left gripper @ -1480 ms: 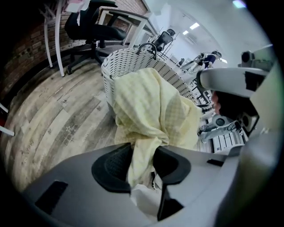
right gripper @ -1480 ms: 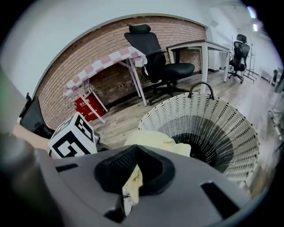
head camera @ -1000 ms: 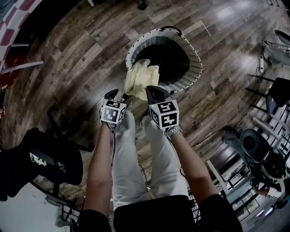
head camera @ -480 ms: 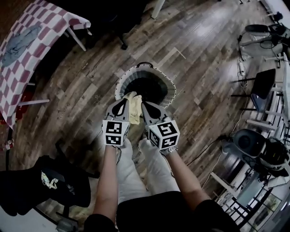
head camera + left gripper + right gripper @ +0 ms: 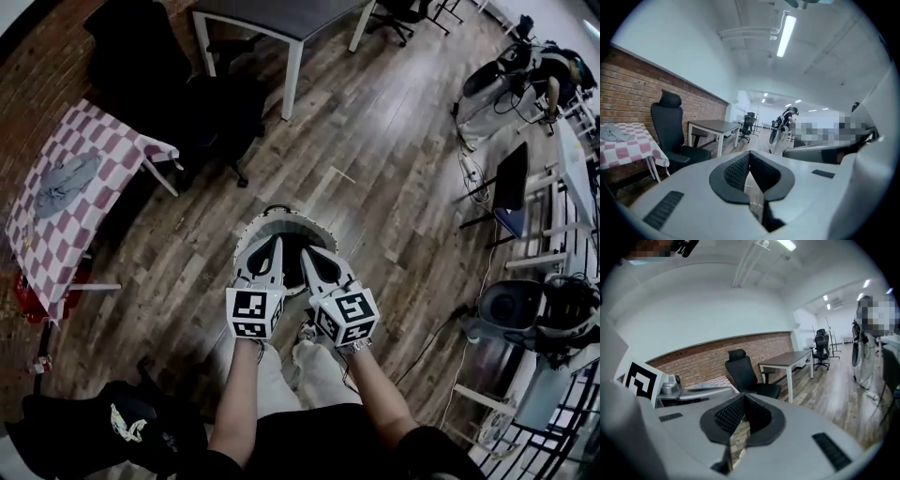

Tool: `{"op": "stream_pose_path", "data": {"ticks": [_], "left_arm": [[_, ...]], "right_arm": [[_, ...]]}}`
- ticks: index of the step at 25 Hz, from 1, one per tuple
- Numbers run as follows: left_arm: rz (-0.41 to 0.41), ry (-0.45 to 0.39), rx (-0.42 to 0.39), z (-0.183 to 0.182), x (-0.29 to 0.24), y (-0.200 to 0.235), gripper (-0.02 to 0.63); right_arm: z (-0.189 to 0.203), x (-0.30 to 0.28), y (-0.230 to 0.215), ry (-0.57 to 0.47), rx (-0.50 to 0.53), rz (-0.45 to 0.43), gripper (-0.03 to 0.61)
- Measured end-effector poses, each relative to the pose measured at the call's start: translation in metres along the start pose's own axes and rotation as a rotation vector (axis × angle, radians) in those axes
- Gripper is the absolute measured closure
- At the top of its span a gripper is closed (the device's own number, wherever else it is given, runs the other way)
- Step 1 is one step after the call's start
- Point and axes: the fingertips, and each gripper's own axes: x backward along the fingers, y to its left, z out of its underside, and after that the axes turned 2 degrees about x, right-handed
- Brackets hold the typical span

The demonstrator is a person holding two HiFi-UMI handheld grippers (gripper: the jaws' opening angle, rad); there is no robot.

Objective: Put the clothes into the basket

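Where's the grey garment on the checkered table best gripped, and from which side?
The grey garment lies loosely crumpled on the checkered table, so a raised fold near its middle is probably the best hold, pinched from straight above; its thin edges seem to lie flat against the tabletop and would be harder to catch.

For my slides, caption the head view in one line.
Left tool and right tool, both shut and empty, over the basket; a grey garment lies on the checkered table.
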Motion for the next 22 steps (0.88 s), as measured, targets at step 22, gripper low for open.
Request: {"op": "stream_pose_path", "data": {"ticks": [22], "left_arm": [[0.251, -0.153, -0.087, -0.169, 0.066, -0.122, 0.600]], "right_arm": [[-0.173, 0.133, 0.045, -0.270, 0.122, -0.005, 0.569]]}}
